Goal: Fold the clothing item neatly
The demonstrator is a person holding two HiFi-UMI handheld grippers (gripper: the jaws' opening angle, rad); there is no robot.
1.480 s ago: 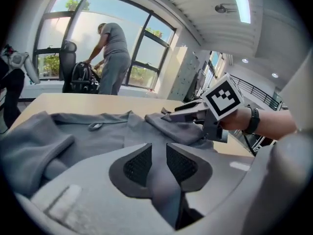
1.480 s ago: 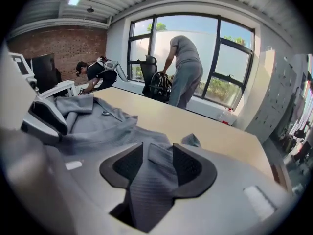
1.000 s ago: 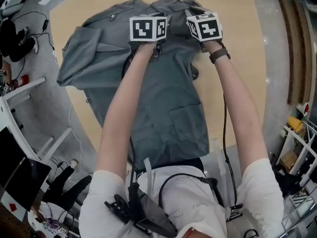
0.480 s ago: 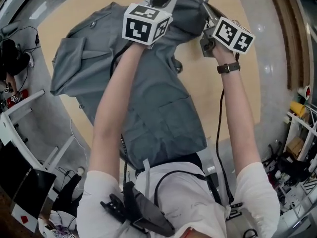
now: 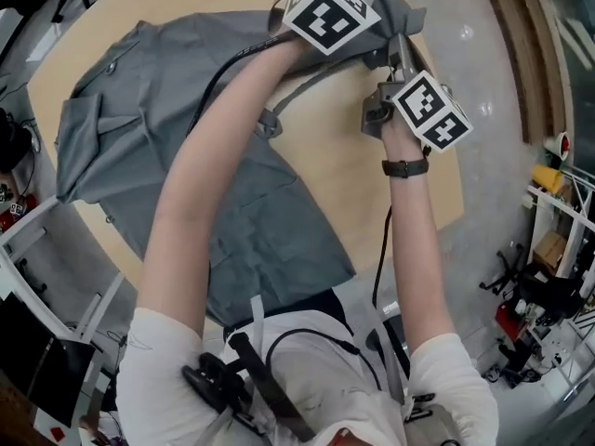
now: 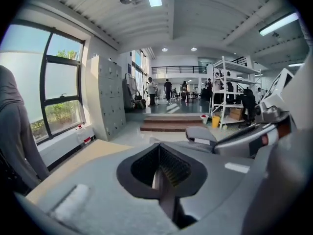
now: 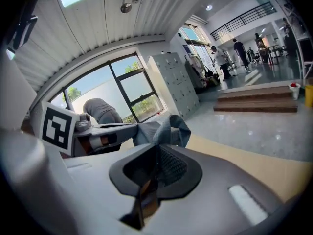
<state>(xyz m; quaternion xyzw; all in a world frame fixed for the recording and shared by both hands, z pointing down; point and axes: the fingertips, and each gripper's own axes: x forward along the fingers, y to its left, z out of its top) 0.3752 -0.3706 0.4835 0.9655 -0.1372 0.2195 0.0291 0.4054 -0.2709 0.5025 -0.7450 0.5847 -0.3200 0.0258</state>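
Note:
A grey shirt-like garment [image 5: 186, 156] lies spread on the round wooden table [image 5: 372, 184]. Its far right part is lifted and bunched at the top right. My left gripper [image 5: 361, 0] is shut on that raised cloth, its marker cube uppermost. Just below it my right gripper [image 5: 402, 40] grips the same bunch; its jaws have just been closing with cloth between them. In the left gripper view the jaws [image 6: 159, 175] meet and grey cloth [image 6: 17, 131] hangs at the left. In the right gripper view gathered cloth [image 7: 166, 129] sits just past the shut jaws [image 7: 154, 165], beside the left gripper [image 7: 98, 133].
Both of the person's arms reach across the garment. The table's right edge [image 5: 456, 203] borders grey floor. Shelving and clutter [image 5: 558, 249] stand at the right, white frames and cables [image 5: 37, 240] at the left.
Both grippers rose and swung to the upper right, rolling over. The garment's far part left the table and now hangs bunched from them; the rest slid left in view.

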